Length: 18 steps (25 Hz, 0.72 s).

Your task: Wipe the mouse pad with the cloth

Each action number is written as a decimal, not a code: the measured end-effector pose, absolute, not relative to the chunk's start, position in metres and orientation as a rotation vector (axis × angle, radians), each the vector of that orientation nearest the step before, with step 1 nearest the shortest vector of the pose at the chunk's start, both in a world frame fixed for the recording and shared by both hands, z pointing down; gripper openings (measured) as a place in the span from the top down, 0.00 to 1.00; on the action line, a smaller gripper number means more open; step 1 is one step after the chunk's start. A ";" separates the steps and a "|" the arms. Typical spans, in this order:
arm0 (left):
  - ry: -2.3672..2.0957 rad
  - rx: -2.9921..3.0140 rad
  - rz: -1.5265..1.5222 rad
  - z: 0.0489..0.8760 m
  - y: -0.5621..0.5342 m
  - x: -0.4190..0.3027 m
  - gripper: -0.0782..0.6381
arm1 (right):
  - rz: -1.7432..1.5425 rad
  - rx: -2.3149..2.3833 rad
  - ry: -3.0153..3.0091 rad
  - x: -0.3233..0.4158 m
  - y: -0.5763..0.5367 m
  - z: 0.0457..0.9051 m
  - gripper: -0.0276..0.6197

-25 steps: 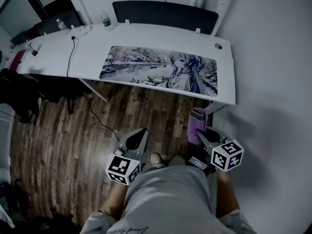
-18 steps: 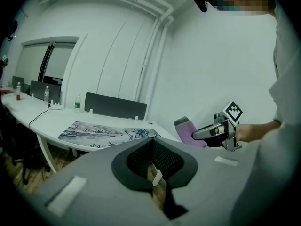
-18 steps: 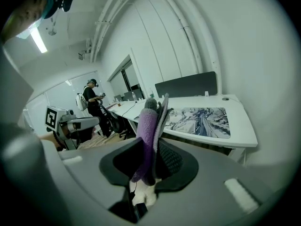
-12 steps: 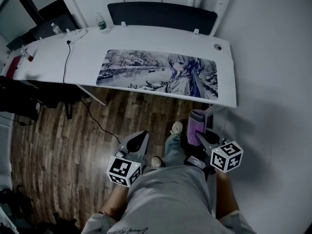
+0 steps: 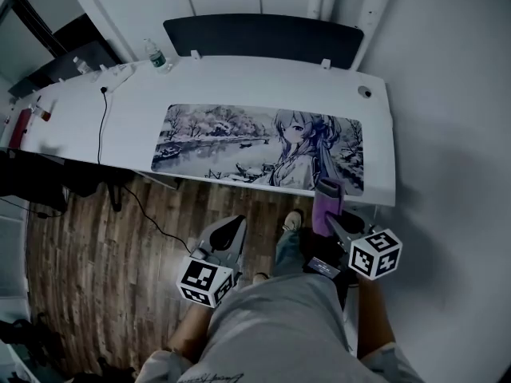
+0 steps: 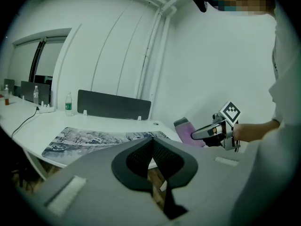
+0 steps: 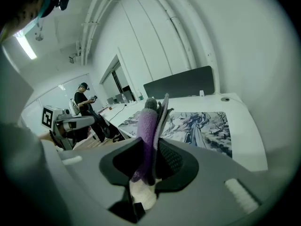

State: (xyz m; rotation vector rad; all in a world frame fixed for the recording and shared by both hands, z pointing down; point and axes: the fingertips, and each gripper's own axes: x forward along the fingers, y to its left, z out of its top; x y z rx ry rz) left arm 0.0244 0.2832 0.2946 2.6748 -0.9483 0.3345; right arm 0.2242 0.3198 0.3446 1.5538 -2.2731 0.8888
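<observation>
The right gripper has its jaws squeezed on the purple cloth, which sticks up. The left gripper has its jaws pressed together on nothing. The mouse pad lies just ahead on the white counter, its long side running left to right. The right gripper is nearer, by the pad's right end. Nothing sits on the pad. A bottle stands far back.

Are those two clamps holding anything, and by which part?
The right gripper pinches the folded purple cloth near its lower end; the rest stands up past the jaws. The left gripper is shut, holding nothing.
</observation>
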 end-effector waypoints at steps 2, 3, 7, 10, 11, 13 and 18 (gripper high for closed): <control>-0.948 2.675 0.336 0.294 0.261 0.036 0.87 | 0.900 1.558 -2.259 0.239 0.297 0.347 0.81; -0.947 2.676 0.337 0.294 0.250 0.042 0.87 | 0.903 1.559 -2.254 0.245 0.285 0.347 0.81; -0.944 2.667 0.342 0.293 0.208 0.067 0.87 | 0.915 1.544 -2.245 0.269 0.241 0.345 0.81; -0.943 2.661 0.345 0.291 0.184 0.085 0.87 | 0.928 1.533 -2.234 0.288 0.214 0.345 0.81; -0.945 2.655 0.348 0.290 0.177 0.091 0.87 | 0.935 1.533 -2.227 0.295 0.206 0.345 0.81; -0.947 2.644 0.359 0.291 0.163 0.101 0.87 | 0.951 1.538 -2.213 0.309 0.191 0.347 0.81; -0.956 2.626 0.390 0.295 0.137 0.123 0.87 | 0.986 1.545 -2.183 0.345 0.160 0.357 0.81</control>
